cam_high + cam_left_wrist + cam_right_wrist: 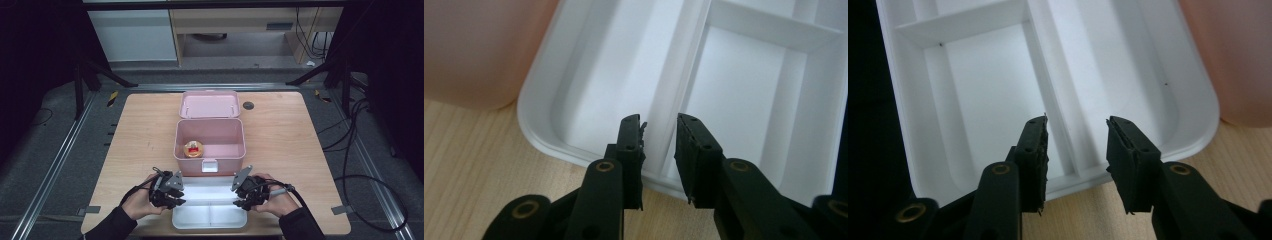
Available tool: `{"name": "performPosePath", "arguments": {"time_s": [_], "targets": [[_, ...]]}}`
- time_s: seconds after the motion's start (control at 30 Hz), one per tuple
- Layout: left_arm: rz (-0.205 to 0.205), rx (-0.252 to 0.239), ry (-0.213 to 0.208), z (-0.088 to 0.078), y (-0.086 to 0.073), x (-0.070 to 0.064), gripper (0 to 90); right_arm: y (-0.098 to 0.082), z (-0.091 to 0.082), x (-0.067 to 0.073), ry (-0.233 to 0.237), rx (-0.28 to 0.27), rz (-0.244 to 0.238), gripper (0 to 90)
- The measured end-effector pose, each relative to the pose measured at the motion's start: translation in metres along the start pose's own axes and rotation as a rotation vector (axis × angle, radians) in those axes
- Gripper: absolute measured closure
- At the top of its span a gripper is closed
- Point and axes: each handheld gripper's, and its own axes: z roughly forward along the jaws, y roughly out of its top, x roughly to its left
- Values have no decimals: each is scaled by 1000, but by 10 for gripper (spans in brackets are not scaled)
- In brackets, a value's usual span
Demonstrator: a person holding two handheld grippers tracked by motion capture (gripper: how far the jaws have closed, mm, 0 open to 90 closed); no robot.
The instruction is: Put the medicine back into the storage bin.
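A white divided tray (210, 216) lies at the table's near edge, just in front of an open pink box (176, 145). A small yellow and red thing (194, 149) sits inside the box. My left gripper (180, 194) is at the tray's left end. In the left gripper view the left gripper (659, 126) hangs over the tray's rim (531, 125), its jaws astride the long divider with a gap on each side. My right gripper (237, 196) is at the tray's right end. The right gripper (1077, 125) likewise straddles the divider above the tray's rim (1198, 135), apart from it.
The box's pink lid (209, 104) lies open behind it. The box's wall (474, 50) stands close beside the tray's far side, also seen as a pink wall (1233, 55). A dark round grommet (248, 105) sits at the table's back. Bare wood flanks the box.
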Motion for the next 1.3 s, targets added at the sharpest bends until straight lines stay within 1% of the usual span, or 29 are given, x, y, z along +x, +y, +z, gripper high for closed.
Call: {"name": "performPosePath", "arguments": {"time_s": [0.03,0.07,0.1,0.13,0.17,0.2,0.23,0.27,0.3,0.4,0.57,0.67,0.73,0.9,0.93,0.97,1.0,1.03,1.07,1.17,1.2,1.3], "targets": [[0,0,0,0,0,0,738,0,1,0,1,6,-1,640],[11,14,-7,2,1,-1,741,1,2,0,5,14,-4,659],[11,14,-7,2,1,-1,742,1,2,0,5,14,-4,659],[21,25,-12,4,2,-2,743,2,5,1,12,29,-6,690],[21,25,-12,4,2,-2,745,2,5,1,12,29,-6,690],[33,36,-12,6,3,-3,746,3,8,0,19,41,-7,727],[33,36,-12,6,3,-3,747,3,8,0,19,41,-7,727],[41,45,-14,8,3,-3,750,4,9,0,29,57,-7,761],[41,45,-14,8,3,-3,751,5,10,1,27,66,-9,772],[53,58,-17,12,4,-3,757,6,13,1,32,78,-17,792],[54,64,-18,13,4,-2,787,6,15,1,38,88,-22,809],[63,77,-14,16,6,-1,802,7,20,1,39,99,-31,826],[68,75,-17,16,5,-1,811,7,19,0,43,100,-25,830],[82,78,-17,16,6,-1,825,8,19,0,48,104,-27,841],[90,87,-27,16,6,-1,829,8,19,0,49,106,-30,842],[90,87,-27,16,6,-1,835,8,19,0,49,106,-30,842],[101,93,-46,15,7,-2,842,9,19,1,59,110,-39,845],[101,93,-46,15,7,-2,848,9,19,1,59,110,-39,845],[111,90,-61,12,8,-4,851,9,17,1,67,112,-38,845],[121,92,-68,8,8,-6,857,9,12,4,80,104,-39,846],[126,88,-75,3,9,-9,858,10,10,5,83,102,-42,846],[131,87,-74,-6,11,-13,860,12,2,10,85,100,-50,849]]}}
